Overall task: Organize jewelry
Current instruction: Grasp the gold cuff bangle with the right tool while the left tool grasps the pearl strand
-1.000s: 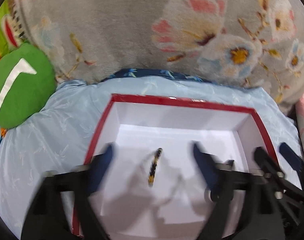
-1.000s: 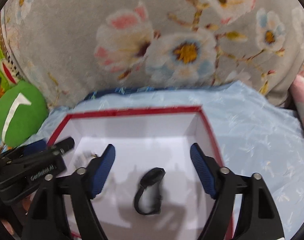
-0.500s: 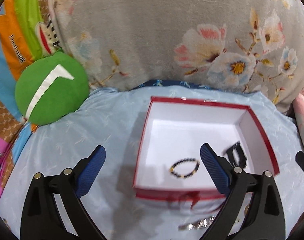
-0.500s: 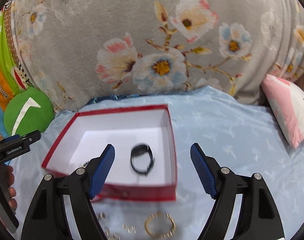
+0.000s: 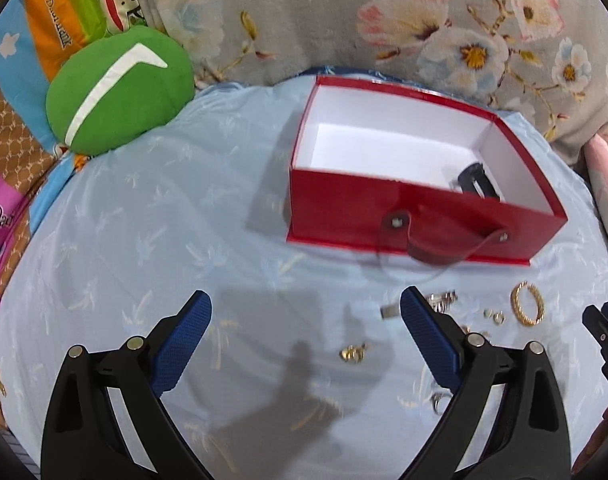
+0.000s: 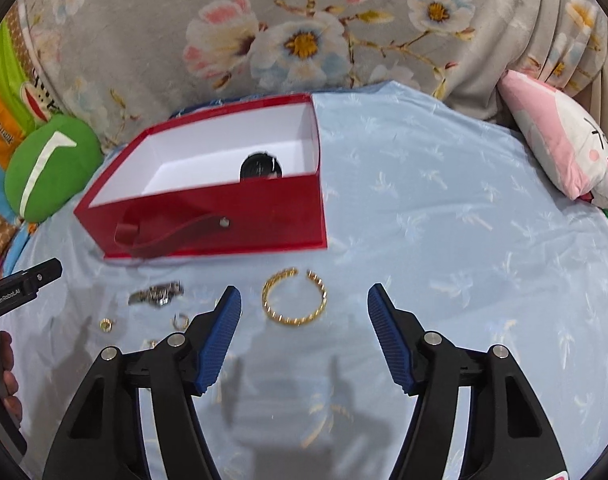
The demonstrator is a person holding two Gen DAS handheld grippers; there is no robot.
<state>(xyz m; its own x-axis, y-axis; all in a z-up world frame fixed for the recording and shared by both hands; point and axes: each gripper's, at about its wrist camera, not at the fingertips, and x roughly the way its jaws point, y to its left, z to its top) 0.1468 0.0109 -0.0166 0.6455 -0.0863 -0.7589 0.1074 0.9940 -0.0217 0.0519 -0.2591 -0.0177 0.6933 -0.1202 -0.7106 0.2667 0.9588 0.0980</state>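
Observation:
A red box [image 5: 344, 208] with a white inside and a strap handle stands on the light blue sheet; it also shows in the right wrist view [image 6: 263, 216]. A black watch [image 6: 260, 168] lies inside it [image 5: 476, 184]. In front of the box lie a gold chain bracelet [image 6: 295, 297] [image 5: 527, 309], a silver watch [image 6: 156, 294], and small gold rings [image 5: 352, 353] [image 6: 106, 325]. My left gripper [image 5: 306, 332] is open and empty above the sheet, left of the rings. My right gripper [image 6: 304, 320] is open and empty, just behind the gold bracelet.
A green round cushion [image 5: 115, 88] lies at the back left. A pink and white pillow [image 6: 564, 144] lies at the right. A grey floral blanket [image 6: 304, 20] rises behind the box. The left gripper's body [image 6: 19, 292] shows at the left edge of the right wrist view.
Both grippers have pulled back out of the box and toward me. The black watch and a beaded bracelet stay in the box. The loose jewelry in front has come into view.

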